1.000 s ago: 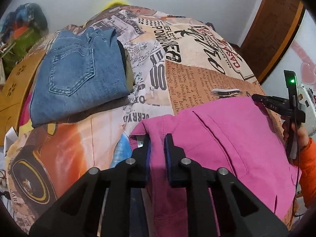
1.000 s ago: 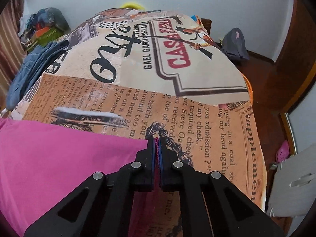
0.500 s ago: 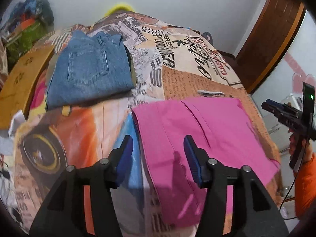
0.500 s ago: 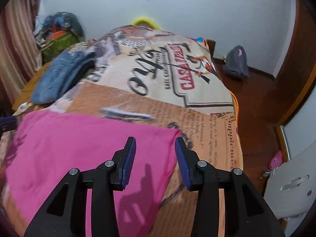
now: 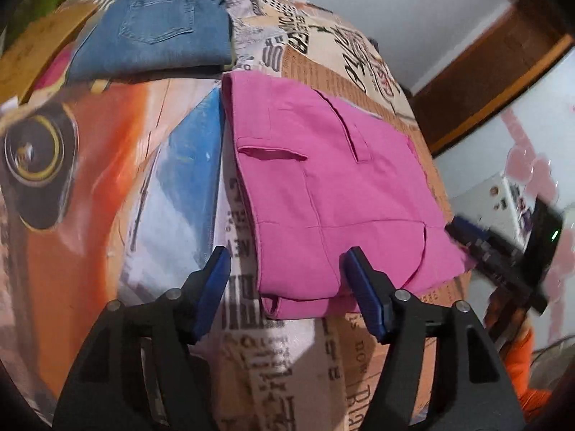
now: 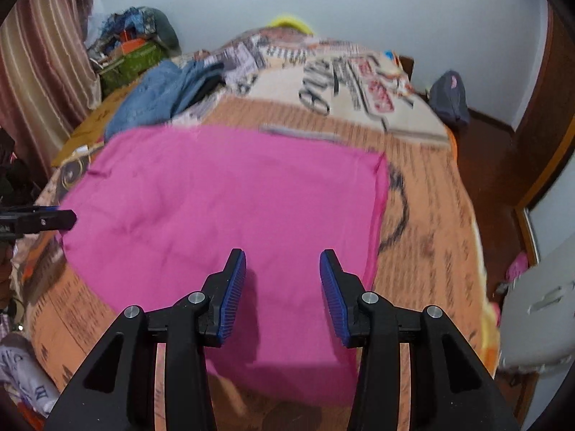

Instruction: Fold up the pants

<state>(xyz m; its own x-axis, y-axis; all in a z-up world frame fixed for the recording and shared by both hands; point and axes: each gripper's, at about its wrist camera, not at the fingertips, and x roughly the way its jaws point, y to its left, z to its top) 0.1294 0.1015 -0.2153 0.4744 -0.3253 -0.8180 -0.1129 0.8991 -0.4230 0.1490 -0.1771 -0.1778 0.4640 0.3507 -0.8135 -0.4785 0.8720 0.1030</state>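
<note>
The pink pants lie folded flat on the printed bedspread, a slit pocket facing up. They also show in the right wrist view. My left gripper is open and empty, hovering above the near edge of the pants. My right gripper is open and empty above the pants' near side. The right gripper shows at the right edge of the left wrist view, and the left gripper's tip at the left edge of the right wrist view.
Folded blue jeans lie on the bed beyond the pink pants, also in the right wrist view. A pile of clutter sits at the far left by a curtain. A wooden door and a dark bag stand to the right.
Both grippers let go of the pink pants, opened wide and pulled back and up. The pants now lie flat on the bed.
</note>
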